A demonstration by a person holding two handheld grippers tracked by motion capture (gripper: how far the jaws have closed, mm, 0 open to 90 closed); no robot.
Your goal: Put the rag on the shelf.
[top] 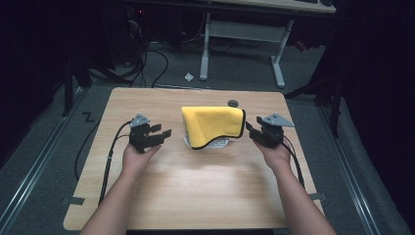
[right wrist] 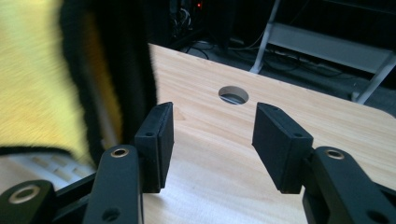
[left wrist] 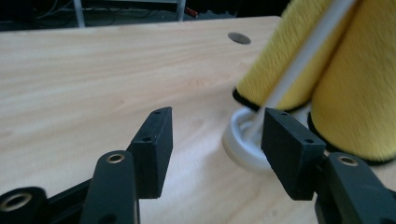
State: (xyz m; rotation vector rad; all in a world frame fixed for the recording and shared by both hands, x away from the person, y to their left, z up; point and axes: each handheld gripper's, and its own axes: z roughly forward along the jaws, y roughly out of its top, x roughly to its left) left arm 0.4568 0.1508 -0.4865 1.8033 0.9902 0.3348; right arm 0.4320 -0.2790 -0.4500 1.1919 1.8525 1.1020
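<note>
The yellow cloth (top: 213, 125) hangs draped over a white rack (top: 221, 143) at the centre of the desk (top: 195, 196), folded across the top with both sides hanging down. The left hand-held gripper (top: 164, 132) stands just beside the cloth on its left, jaws spread, nothing between them. The right hand-held gripper (top: 250, 131) sits close by the cloth's right edge, likewise released and empty. Judged from this, the draping looks complete; only withdrawal of both hands appears left.
</note>
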